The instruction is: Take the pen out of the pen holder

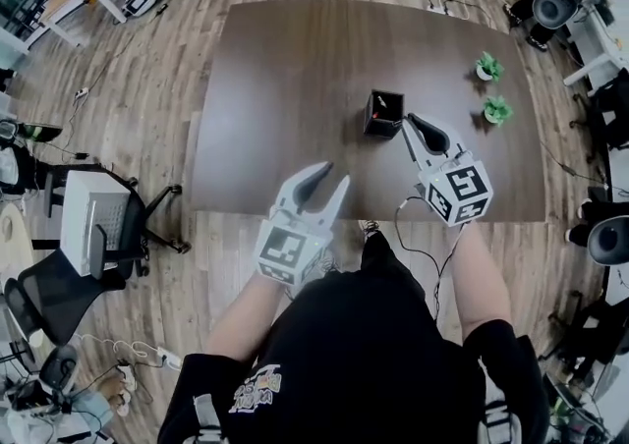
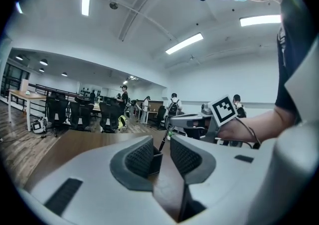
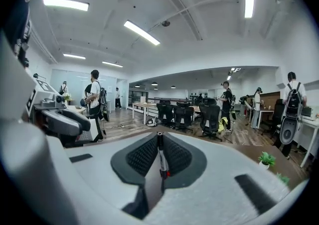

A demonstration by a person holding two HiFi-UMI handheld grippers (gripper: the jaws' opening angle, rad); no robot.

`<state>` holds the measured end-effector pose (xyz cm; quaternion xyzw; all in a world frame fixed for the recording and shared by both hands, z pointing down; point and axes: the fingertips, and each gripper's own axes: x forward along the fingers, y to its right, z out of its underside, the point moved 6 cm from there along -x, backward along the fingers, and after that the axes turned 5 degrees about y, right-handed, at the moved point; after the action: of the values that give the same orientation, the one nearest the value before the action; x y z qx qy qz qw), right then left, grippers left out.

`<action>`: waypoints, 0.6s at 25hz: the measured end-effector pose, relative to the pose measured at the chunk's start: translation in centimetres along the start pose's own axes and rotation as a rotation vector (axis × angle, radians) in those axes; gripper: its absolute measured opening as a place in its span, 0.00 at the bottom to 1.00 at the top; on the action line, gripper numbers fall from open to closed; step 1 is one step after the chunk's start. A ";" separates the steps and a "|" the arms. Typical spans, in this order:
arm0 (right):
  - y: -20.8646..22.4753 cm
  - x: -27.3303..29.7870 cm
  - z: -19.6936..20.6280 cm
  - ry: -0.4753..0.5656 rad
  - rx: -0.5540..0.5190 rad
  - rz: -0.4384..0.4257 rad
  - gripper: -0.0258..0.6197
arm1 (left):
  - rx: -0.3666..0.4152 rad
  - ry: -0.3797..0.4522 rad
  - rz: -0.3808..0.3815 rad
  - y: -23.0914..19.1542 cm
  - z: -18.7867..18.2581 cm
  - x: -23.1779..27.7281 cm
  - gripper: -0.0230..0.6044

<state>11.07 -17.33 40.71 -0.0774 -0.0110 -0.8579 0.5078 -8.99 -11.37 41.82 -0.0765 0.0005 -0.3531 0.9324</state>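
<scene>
- your right gripper point(image 1: 407, 122) has its jaws clamped on the pen point(image 3: 160, 158), which stands upright between the pads, so the grab itself looks done
- that gripper sits just beside the pen holder point(image 1: 383, 115), at the holder's right corner on your side
- in the left gripper view the pen slants down from the right gripper toward the holder's mouth, and i can't tell whether its lower end is clear of the rim
- your left gripper point(image 1: 333, 175) has its jaws apart with nothing pressed between them; it is well apart from the holder, on your side of it, over the near edge of the table point(image 1: 265, 79)
- the holder stands upright on the table and nothing steadies it
- what's left, as i judge it: bring the pen fully clear of the holder
</scene>
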 end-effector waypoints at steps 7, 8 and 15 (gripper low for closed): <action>-2.0 -6.3 0.3 0.007 0.038 0.069 0.10 | -0.005 -0.011 0.062 3.2 0.4 -0.8 0.06; -2.1 -7.3 0.3 0.008 0.044 0.079 0.10 | -0.006 -0.013 0.073 3.8 0.5 -0.8 0.06; -2.0 -12.8 -0.6 0.049 0.074 0.109 0.10 | -0.005 -0.017 0.109 8.3 0.5 -0.6 0.05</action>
<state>15.28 -5.24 38.36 -0.0381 -0.0261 -0.8297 0.5563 -3.98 -4.82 41.10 -0.0818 -0.0026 -0.3013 0.9500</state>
